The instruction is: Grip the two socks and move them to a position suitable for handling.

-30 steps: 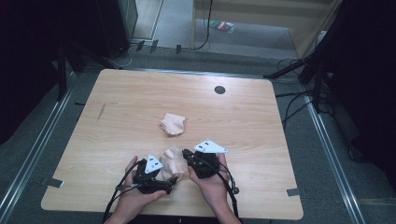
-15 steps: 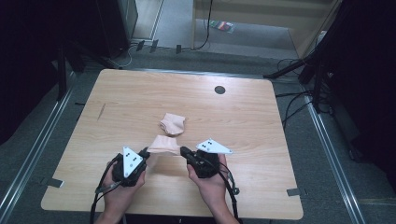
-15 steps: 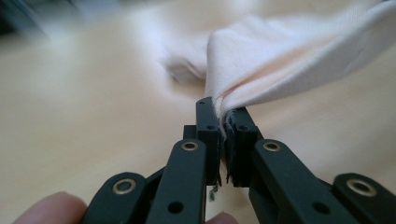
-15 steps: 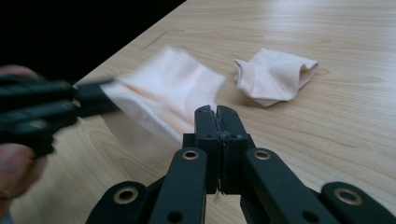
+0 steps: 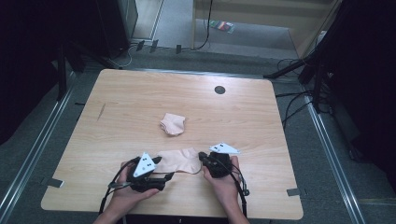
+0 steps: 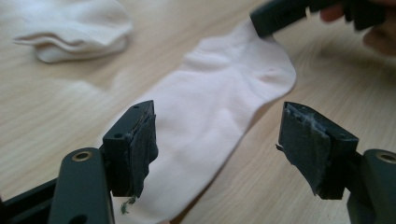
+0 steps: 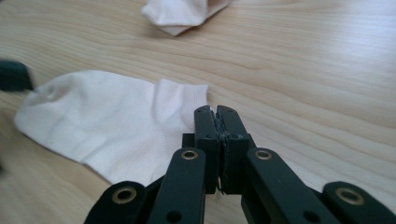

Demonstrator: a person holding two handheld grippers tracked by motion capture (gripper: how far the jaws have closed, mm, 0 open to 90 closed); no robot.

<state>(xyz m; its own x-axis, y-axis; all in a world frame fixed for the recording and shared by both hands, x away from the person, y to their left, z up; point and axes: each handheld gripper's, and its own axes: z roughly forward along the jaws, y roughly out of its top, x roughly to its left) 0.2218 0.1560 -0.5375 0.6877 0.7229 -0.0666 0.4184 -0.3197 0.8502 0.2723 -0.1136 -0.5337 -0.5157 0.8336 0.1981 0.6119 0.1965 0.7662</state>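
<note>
**Sock flat btwn both grippers — R end pinned, L end free**

Flat sock [image 5: 178, 160] lies on the table [image 5: 261, 121] near the person's edge, long axis running L–R across the high view, straight btwn the two tools. Second sock [image 5: 172, 124] is bunched up farther out toward table centre, well apart, untouched.

R gripper [image 7: 215, 114]: jaws together, clamped on the sock's edge at its right end. In the right gripper view the fabric corner goes in btwn the pads, the rest spreads away to the left. In the high view it sits right at the sock's right end [image 5: 203, 157].

L gripper [image 6: 217, 140]: jaws apart, just been reopening after a quick close. Sock passes under/btwn the pads [image 6: 142, 147] but they don't press it, so no grip. In the left gripper view the sock runs diagonally away from the jaws, up-right toward the other tool. In the high view the L gripper [image 5: 161, 168] is at the sock's left end, touching or just beside, can't tell which.

Key relation: the free end is on the L side, L hand [image 5: 128, 193] is nearest. Axis points from L jaws to R jaws. Guess next: L closes on the near end, then both can lift or fold along that axis. Risk: L pads straddle the width at an angle, so they may catch one layer only.
</note>
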